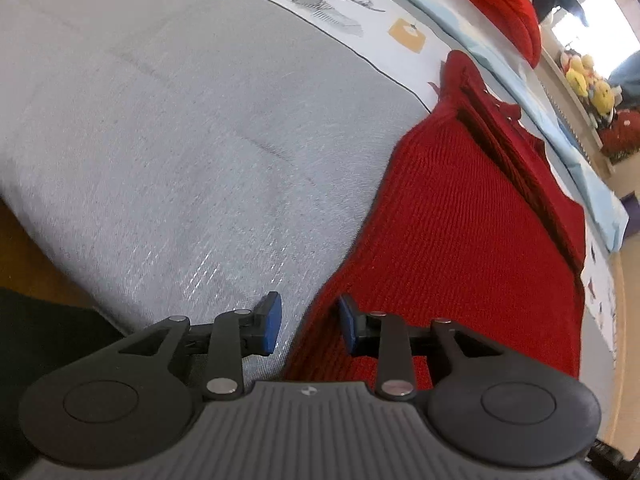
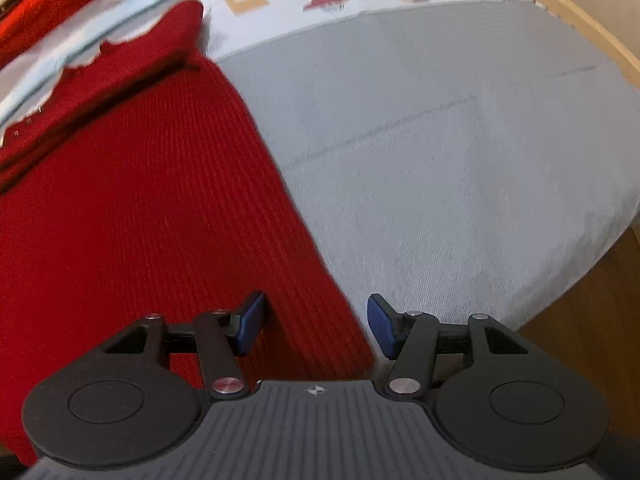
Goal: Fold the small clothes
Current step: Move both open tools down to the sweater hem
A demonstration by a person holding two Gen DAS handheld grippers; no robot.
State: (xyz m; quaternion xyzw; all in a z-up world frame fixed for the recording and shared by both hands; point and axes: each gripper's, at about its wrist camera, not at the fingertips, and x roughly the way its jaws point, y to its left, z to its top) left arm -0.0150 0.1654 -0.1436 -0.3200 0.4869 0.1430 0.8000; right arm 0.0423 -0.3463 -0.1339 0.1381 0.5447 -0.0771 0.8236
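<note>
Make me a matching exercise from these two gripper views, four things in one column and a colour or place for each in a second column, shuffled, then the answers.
Things:
1. knit garment
2. bed cover
3. gripper pads
4. plush toys

Descriptions:
A. grey, spread under the garment
B. blue, on the fingers
C. yellow, on a far shelf
D. red, ribbed, lying flat

Pairs: 1-D, 2-A, 3-B, 4-C

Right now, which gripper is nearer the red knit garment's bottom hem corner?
Neither clearly. The left gripper straddles the red knit garment at its left edge, jaws open. The right gripper straddles the right edge, jaws open wider. Both hover near a bottom corner on the grey sheet.
</note>
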